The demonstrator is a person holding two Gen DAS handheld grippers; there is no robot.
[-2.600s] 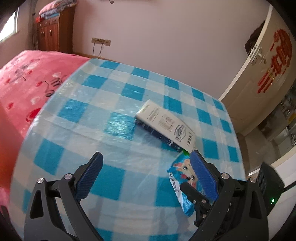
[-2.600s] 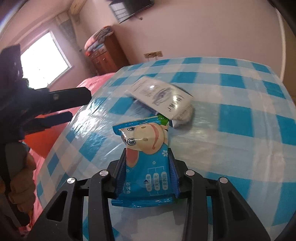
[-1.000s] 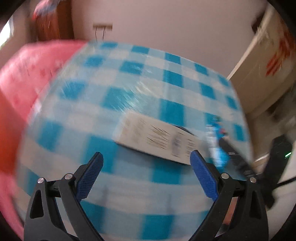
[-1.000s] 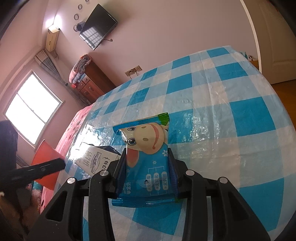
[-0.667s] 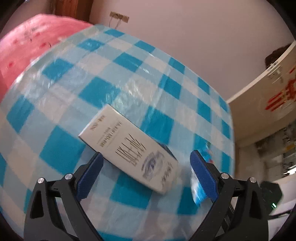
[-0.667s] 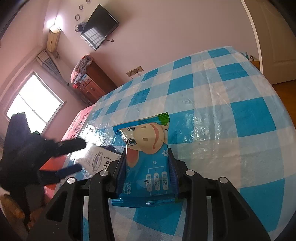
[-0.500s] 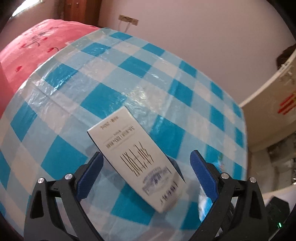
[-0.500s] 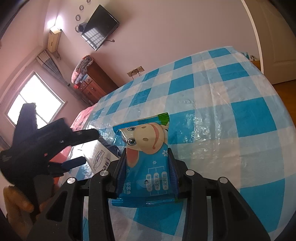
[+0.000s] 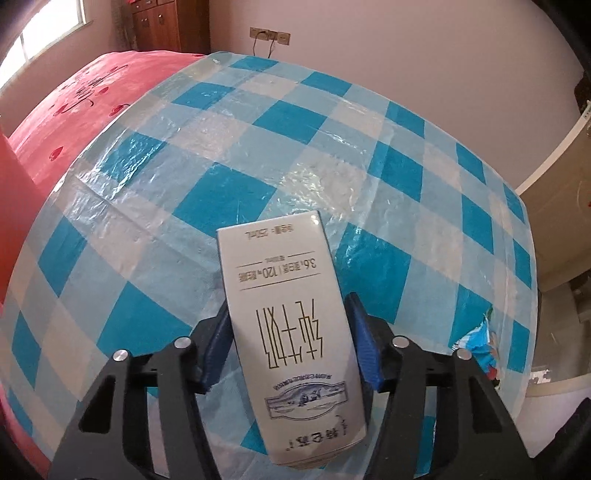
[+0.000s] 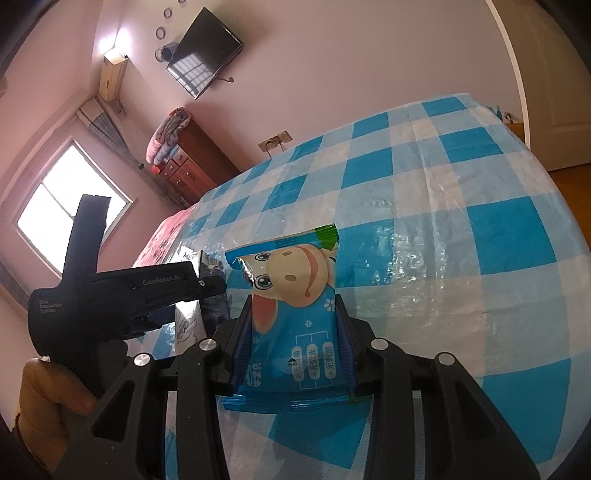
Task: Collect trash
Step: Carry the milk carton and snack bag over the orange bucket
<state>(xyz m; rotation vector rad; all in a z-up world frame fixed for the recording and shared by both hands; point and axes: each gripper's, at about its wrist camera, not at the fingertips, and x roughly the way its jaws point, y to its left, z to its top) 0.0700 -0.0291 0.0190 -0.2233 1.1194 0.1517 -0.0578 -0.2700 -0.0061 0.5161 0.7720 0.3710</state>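
Observation:
A white milk carton with dark print lies on the blue-and-white checked tablecloth. My left gripper has its blue pads against both sides of the carton. It also shows from the side in the right wrist view, with the carton between its fingers. My right gripper is shut on a blue snack wrapper with a cartoon cow face and holds it above the table. The wrapper's edge shows at the right of the left wrist view.
A pink bedspread lies left of the table. A wooden dresser and a wall socket stand behind. A door and wooden floor are at the right. A television hangs on the wall.
My left gripper moved forward over the milk carton and closed its pads onto its sides. My right gripper lifted the wrapper earlier and has held still since.

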